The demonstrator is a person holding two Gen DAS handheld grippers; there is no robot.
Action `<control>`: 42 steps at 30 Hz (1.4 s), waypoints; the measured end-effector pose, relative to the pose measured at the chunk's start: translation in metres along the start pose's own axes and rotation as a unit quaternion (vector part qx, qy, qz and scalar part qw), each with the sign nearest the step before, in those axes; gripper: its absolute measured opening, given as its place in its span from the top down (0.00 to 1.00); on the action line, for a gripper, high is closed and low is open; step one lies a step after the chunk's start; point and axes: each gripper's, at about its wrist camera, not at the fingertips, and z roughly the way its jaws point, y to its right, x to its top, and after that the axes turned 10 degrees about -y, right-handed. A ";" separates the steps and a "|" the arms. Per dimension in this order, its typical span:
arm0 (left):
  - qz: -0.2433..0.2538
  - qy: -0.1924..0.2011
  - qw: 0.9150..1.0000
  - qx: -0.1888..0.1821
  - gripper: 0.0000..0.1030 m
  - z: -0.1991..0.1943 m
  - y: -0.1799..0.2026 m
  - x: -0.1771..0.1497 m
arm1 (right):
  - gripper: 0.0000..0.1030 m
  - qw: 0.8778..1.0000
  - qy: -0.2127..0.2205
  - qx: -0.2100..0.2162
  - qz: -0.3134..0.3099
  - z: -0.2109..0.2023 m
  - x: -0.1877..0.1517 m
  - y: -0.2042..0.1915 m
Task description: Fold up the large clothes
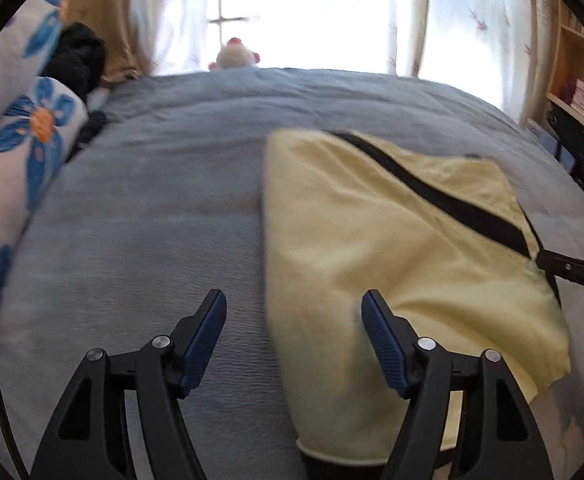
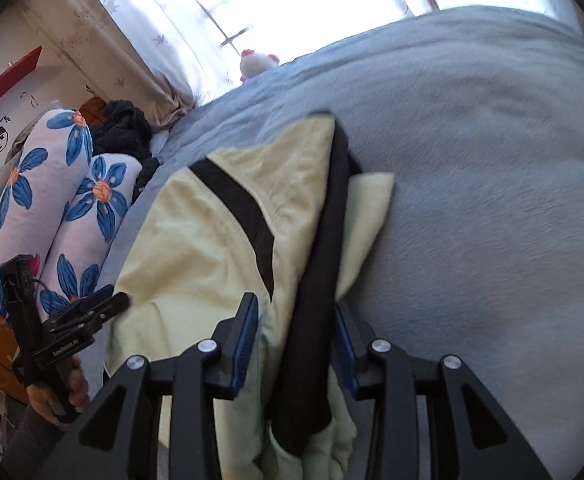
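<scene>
A: Where's the garment?

B: My pale yellow jacket [image 1: 392, 240], soft cotton-like with black stripes, lies folded on the ribbed grey-blue bedspread [image 1: 152, 220], toward three o'clock in my left view.

A: And the tongs?

B: My left gripper [image 1: 294, 320] is spread, nothing pinched. My right gripper [image 2: 298, 330] straddles the jacket's black edge, pads apart, not pressing.
</scene>
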 end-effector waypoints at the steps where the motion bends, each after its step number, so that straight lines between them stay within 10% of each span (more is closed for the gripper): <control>1: -0.007 0.008 1.000 -0.002 0.50 -0.009 -0.001 0.001 | 0.64 1.000 0.017 -0.010 -0.012 -0.008 0.001 -0.006; 4: -0.001 0.011 1.000 0.000 0.75 -0.020 0.010 0.011 | 0.65 0.998 0.043 -0.025 -0.046 -0.014 0.012 -0.029; 14: 0.008 -0.017 1.000 0.014 0.76 0.046 0.053 0.064 | 0.65 0.998 0.014 -0.033 -0.047 0.059 0.081 -0.039; 18: 0.000 -0.018 1.000 0.013 0.77 0.070 0.040 0.056 | 1.00 0.999 -0.004 -0.044 0.004 0.078 0.086 0.011; 22: -0.024 -0.010 1.000 -0.014 0.77 0.066 0.025 0.052 | 1.00 1.000 -0.003 -0.013 0.009 0.071 0.080 0.024; 36: 0.014 -0.029 0.999 -0.037 0.77 -0.029 0.049 -0.050 | 0.90 0.990 -0.074 0.044 -0.110 -0.003 -0.050 -0.048; 42: 0.019 -0.050 0.999 -0.010 0.77 -0.018 0.053 -0.077 | 0.92 0.995 -0.082 -0.005 -0.051 0.006 -0.073 -0.002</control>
